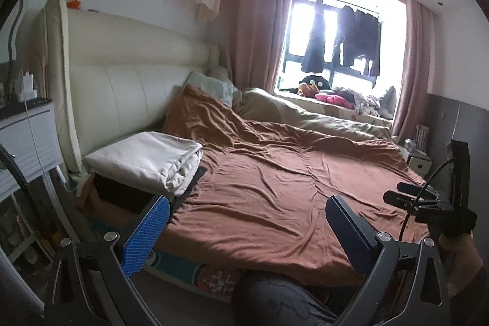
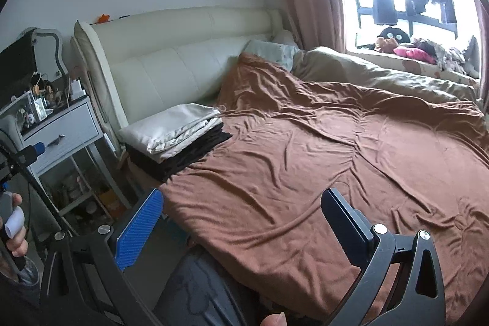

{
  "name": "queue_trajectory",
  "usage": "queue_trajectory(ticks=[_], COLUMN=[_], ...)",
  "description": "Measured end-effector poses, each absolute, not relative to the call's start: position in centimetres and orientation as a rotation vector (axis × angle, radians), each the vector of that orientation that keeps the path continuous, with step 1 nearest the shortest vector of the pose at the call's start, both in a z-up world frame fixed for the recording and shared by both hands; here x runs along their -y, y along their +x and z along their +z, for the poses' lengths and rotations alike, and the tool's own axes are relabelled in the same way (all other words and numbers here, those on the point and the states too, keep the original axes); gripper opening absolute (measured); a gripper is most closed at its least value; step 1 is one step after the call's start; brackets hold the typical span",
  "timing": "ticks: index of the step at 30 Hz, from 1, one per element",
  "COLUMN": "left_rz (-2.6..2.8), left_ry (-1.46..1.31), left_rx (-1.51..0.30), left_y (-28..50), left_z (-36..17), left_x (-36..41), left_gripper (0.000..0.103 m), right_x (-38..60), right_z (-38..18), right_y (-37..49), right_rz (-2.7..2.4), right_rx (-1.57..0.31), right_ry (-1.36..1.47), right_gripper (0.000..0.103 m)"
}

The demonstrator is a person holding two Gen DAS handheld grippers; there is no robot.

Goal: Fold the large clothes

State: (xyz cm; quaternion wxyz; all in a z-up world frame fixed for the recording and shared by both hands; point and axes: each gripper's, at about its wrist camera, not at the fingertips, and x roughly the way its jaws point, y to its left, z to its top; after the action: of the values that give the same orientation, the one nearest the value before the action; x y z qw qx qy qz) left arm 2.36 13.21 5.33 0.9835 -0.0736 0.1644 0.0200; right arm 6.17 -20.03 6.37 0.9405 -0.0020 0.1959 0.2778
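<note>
my left gripper (image 1: 244, 222) and right gripper (image 2: 241, 219) gape wide, empty, so i'd best reach low for the brown sheet's (image 2: 321, 161) near edge.

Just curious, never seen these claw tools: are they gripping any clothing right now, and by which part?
Nothing is held. The left gripper and the right gripper both stand open above the rumpled brown bedspread, with no fabric between their fingers.
</note>
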Motion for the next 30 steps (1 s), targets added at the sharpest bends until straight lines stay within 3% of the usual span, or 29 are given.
queue_trajectory(ticks=[13,30], left_rz=[0.033,-0.009], left_ry=[-0.158,-0.173], left_rx=[-0.300,-0.339], left_y=[-0.4,1.0], left_z=[3.4,1.7], left_x=[-11.5,-9.6], left_gripper=[0.103,0.103], right_x=[24.7,23.7], right_z=[4.8,3.9], right_y=[3.3,2.4], right_rz=[0.475,0.431], right_rx=[-0.402,-0.402], right_ry=[0.062,0.062], right_gripper=[0.103,0.103])
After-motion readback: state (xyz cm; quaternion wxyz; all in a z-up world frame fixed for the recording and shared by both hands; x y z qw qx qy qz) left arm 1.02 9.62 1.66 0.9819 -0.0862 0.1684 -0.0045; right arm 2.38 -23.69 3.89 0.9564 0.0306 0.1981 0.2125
